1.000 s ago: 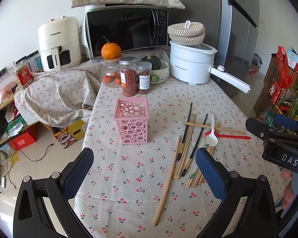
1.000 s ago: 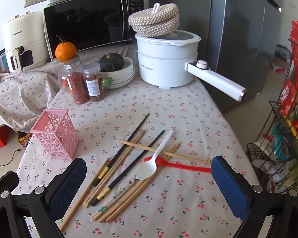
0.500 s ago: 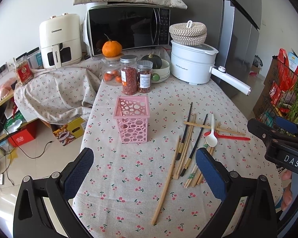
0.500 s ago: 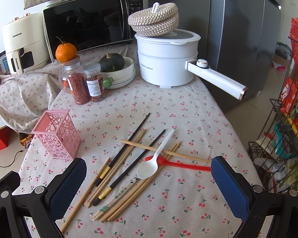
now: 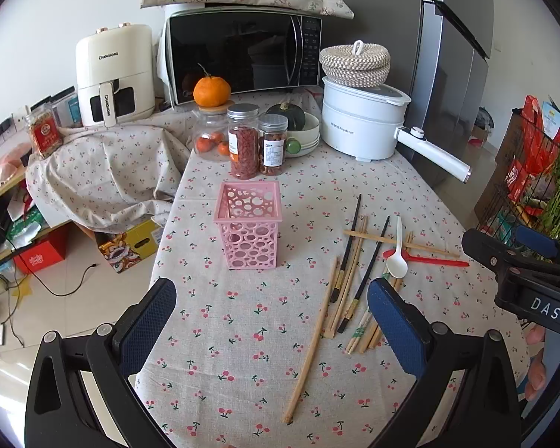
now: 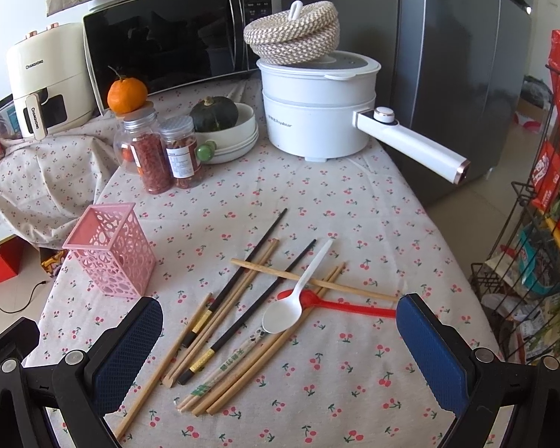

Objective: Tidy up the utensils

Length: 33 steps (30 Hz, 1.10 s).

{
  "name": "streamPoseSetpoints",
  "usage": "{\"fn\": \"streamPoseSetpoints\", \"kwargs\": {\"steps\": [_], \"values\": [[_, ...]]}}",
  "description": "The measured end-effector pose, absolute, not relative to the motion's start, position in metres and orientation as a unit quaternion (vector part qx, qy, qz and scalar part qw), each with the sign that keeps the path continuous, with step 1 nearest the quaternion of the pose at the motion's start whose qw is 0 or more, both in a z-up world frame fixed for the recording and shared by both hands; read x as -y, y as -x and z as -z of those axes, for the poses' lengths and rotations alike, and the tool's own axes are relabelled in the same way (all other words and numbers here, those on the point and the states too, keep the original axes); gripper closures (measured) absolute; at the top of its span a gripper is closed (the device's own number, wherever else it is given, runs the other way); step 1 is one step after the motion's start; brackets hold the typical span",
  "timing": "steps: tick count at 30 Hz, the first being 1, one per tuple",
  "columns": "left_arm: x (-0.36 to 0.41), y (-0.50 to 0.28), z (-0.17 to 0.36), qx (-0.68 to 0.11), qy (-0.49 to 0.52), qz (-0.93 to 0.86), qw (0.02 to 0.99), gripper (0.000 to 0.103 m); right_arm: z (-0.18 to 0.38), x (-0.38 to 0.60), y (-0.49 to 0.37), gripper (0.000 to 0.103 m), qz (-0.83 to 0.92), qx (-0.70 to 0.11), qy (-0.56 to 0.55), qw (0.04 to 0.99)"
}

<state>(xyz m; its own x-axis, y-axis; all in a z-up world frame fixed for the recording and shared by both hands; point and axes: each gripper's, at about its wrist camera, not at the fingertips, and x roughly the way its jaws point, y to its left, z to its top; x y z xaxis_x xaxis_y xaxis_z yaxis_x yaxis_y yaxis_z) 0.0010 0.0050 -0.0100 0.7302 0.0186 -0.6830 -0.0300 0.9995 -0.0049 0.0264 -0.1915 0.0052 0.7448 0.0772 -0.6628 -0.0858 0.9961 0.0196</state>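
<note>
Utensils: loose heap on the cherry-print tablecloth (image 6: 354,201), none in the pink holder (image 6: 110,250) yet. Holder stands upright, open top, well left of the heap, apart from it.

Heap contents: wooden chopsticks (image 6: 239,369), two black chopsticks (image 6: 242,280), white spoon (image 6: 283,315), red spoon (image 6: 339,304). White spoon lies on top, bowl overlapping the red spoon's bowl, handle running up and away to the right. Red spoon's long axis runs roughly crosswise, handle toward the right finger pad. Most chopsticks share one diagonal axis: near ends low-left, far ends up-right toward the white pot (image 6: 317,112). One wooden stick lies across them, under the white spoon's handle. One more lone stick (image 5: 310,339) lies at the left edge of the heap, nearest the holder side.

Right gripper (image 6: 280,351): jaws wide apart, empty, hovering with the heap directly between and ahead of the fingers. Clearly the nearer one.

Left gripper (image 5: 272,324): jaws also wide apart, empty. Holder sits straight ahead of it; heap lies off to its right, partly behind the right pad.

Judgement: task not started. Right side takes the pick. The jaws' closing line already runs across the chopstick axis at an angle, so only a small wrist turn looks needed. White spoon is topmost, so the cleanest first grab. Risk: pinching several stacked sticks at once or dragging the crossed one.
</note>
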Motion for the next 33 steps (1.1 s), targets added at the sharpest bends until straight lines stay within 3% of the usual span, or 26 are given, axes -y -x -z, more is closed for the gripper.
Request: {"fn": "streamPoseSetpoints", "kwargs": {"steps": [33], "values": [[0.001, -0.014, 0.022, -0.395, 0.004, 0.024, 0.918, 0.000, 0.004, 0.206, -0.035, 0.000, -0.035, -0.389, -0.002, 0.921]]}}
